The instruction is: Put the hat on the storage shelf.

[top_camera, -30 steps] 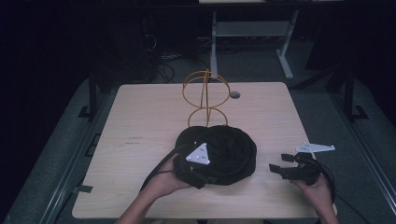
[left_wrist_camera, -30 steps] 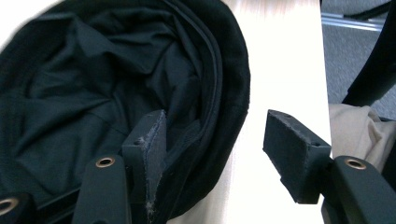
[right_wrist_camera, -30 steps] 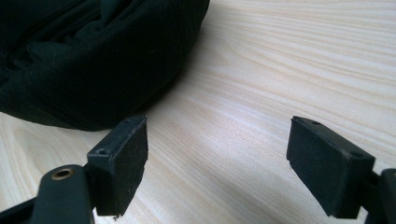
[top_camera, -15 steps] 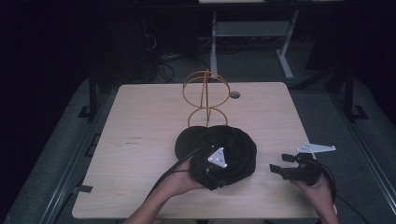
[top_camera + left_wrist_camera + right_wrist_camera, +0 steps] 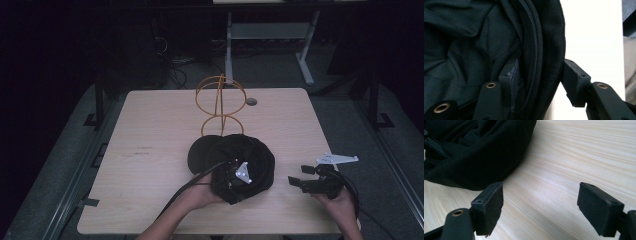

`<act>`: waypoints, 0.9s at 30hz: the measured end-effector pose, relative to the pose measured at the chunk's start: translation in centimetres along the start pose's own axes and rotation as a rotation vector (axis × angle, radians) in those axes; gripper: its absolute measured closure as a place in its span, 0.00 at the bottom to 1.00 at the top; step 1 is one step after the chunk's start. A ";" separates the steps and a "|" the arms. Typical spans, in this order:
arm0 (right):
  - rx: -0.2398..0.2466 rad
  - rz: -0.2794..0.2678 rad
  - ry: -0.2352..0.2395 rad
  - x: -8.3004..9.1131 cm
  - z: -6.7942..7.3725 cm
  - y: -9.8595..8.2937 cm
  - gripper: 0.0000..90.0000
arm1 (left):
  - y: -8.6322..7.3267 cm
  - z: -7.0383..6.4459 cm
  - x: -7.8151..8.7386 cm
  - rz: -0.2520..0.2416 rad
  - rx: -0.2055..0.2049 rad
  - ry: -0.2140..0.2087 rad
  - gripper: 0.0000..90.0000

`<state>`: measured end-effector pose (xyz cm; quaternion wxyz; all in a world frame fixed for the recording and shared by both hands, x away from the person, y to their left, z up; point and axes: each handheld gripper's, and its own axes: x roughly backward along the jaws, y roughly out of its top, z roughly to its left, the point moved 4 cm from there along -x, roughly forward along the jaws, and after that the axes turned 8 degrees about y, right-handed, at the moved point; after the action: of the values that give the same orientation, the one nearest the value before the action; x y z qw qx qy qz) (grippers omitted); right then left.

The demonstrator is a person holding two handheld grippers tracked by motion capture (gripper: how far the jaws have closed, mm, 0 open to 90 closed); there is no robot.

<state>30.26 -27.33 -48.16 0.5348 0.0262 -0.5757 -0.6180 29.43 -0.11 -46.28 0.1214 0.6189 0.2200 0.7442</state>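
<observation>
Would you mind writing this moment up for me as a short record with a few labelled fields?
surface: light wooden table
main item: black hat, lying near the table's front edge
stand: orange wire stand, upright just behind the hat
left gripper: one jaw inside the hat, one outside, straddling its brim edge; not clearly pinched shut
right gripper: open, jaws wide apart, low over bare wood to the right of the hat, holding nothing
hat and stand: hat is not on the stand
</observation>
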 end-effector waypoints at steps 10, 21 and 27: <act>-0.006 0.007 0.001 0.0 0.0 -0.2 0.23 | 0.3 -0.6 -1.4 0.074 -0.053 -0.013 0.67; -0.015 0.005 0.007 0.0 -0.1 -0.3 0.23 | 0.9 -0.7 -0.9 0.101 -0.082 0.023 0.86; -0.010 -0.019 0.020 0.2 -0.1 -0.2 0.23 | 1.8 -0.2 0.6 -0.004 -0.039 0.025 0.87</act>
<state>30.12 -27.57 -48.26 0.5346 0.0351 -0.5671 -0.6257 29.25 -1.50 -44.92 0.1321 0.6065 0.2083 0.7559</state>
